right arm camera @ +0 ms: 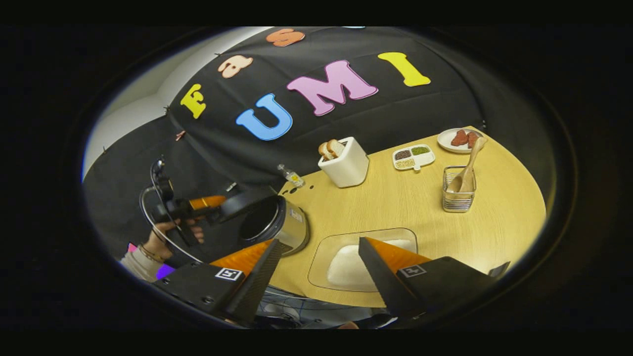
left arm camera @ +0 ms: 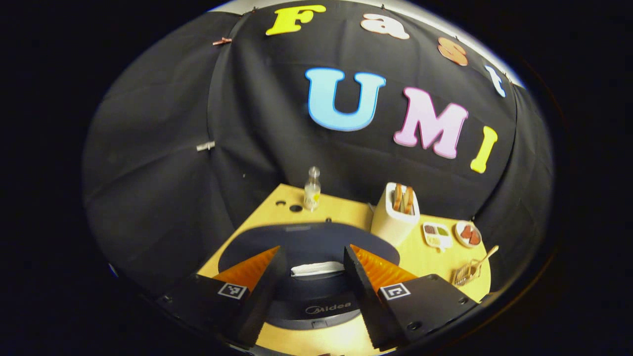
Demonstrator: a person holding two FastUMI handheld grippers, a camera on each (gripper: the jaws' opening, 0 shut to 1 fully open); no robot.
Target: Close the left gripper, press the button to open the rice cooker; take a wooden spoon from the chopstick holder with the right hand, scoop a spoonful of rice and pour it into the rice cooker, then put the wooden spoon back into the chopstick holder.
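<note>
Your right gripper (right arm camera: pixel 316 267) sits nearest the lens, fingers spread wide and holding nothing, hovering over the near edge of the clear glass tray (right arm camera: pixel 321 252) heaped with white rice (right arm camera: pixel 346 262). Take that tray as your landmark. Just left of it stands the rice cooker (right arm camera: pixel 282 227), a brushed-metal drum with its dark lid already tipped up, so the button press looks done. Your left gripper (left arm camera: pixel 311 269) is beside that lid; in the left gripper view its fingers stand apart, straddling the smooth dark dome, gripping nothing. Beyond the tray and to the right, the wooden spoon (right arm camera: pixel 467 170) leans untouched in the wire chopstick holder (right arm camera: pixel 459 195), a square basket of thin shiny rods. So fetching, scooping, pouring and returning all remain. Farther back sit a glossy white toaster (right arm camera: pixel 348 165) with bread and a divided dish (right arm camera: pixel 414 157) on the pale wood-grain table (right arm camera: pixel 494 217).
</note>
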